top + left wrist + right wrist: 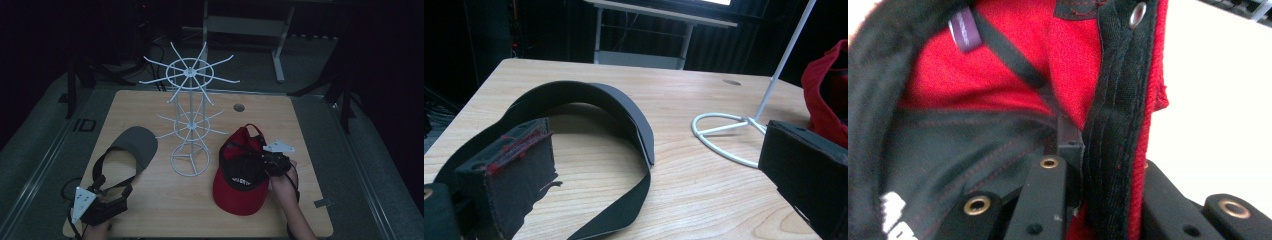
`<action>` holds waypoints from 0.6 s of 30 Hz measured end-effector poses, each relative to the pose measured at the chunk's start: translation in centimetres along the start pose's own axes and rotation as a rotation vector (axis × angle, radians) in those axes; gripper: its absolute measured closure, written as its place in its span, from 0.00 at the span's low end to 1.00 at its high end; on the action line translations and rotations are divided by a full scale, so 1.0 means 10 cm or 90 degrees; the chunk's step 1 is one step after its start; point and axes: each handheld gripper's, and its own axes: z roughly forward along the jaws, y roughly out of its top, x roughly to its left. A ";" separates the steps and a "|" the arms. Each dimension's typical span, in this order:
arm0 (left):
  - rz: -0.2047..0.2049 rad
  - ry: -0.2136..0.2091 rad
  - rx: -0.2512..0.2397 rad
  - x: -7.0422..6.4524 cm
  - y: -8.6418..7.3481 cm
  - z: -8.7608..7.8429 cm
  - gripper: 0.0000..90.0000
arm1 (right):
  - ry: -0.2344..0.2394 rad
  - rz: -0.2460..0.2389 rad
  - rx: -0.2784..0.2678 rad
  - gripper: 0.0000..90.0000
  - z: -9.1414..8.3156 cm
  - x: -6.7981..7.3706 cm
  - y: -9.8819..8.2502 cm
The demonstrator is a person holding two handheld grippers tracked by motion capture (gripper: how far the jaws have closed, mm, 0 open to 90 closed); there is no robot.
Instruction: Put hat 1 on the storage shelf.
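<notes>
A red cap with a black lining lies upside down at the right of the wooden table. My right gripper is shut on its right rim. In the right gripper view the black sweatband and red cloth are pinched between the jaws of that gripper. A grey visor with a black strap lies at the left. My left gripper stands open at the front left, its jaws set either side of the strap loop without pressing it.
A white wire hat rack with two tiers of spokes stands mid-table between the visor and the cap; its ring base is close to the left gripper's right jaw. A small round hole lies behind the cap. A metal frame stands beyond the table.
</notes>
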 end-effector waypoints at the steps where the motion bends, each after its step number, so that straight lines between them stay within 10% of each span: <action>1: -0.001 0.000 0.000 0.00 0.00 0.00 0.02 | -0.002 0.003 -0.007 0.96 -0.03 -0.01 0.02; 18: -0.001 -0.008 0.006 -0.01 0.00 0.01 0.02 | 0.001 0.022 -0.150 0.96 -0.72 -0.08 0.48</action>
